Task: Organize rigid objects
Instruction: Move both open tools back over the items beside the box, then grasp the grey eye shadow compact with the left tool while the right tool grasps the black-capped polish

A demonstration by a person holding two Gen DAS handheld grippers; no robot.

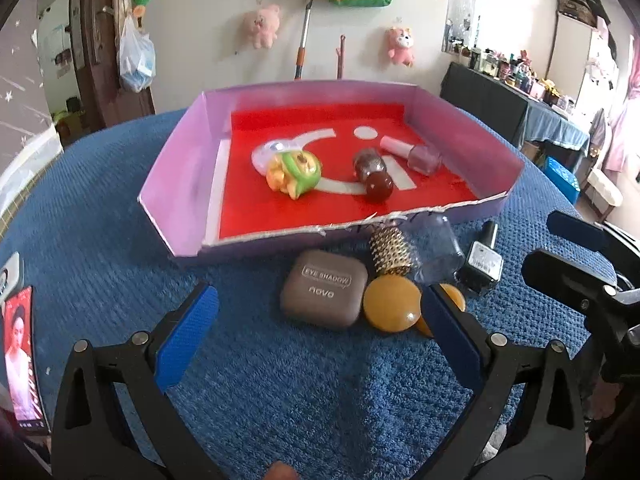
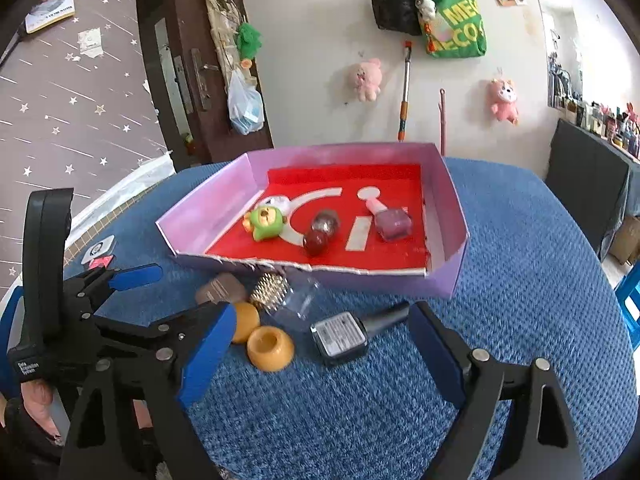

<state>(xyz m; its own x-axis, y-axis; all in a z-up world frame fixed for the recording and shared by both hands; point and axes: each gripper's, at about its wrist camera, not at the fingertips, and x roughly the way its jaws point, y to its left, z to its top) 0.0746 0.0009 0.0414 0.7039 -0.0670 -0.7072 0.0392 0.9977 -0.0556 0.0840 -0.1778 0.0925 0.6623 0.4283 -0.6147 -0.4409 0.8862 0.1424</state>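
Note:
A pink box tray [image 1: 176,184] with a red floor sits on the blue cloth. It holds a green and yellow toy [image 1: 296,172], a dark red bottle [image 1: 372,172] and a pink nail polish [image 1: 420,156]. In front of it lie a brown eye shadow case [image 1: 324,288], a clear bottle with a gold studded cap [image 1: 392,250], two amber round pieces [image 1: 392,302] and a black nail polish bottle [image 2: 340,336]. My left gripper [image 1: 320,296] is open, its fingers either side of the case and one amber piece. My right gripper [image 2: 320,320] is open around the black bottle, pads apart from it.
A phone [image 1: 20,360] lies at the cloth's left edge beside a small white device [image 2: 98,248]. Bare blue cloth [image 2: 520,280] spreads to the right of the tray. Each gripper shows in the other's view, close alongside. Plush toys hang on the far wall.

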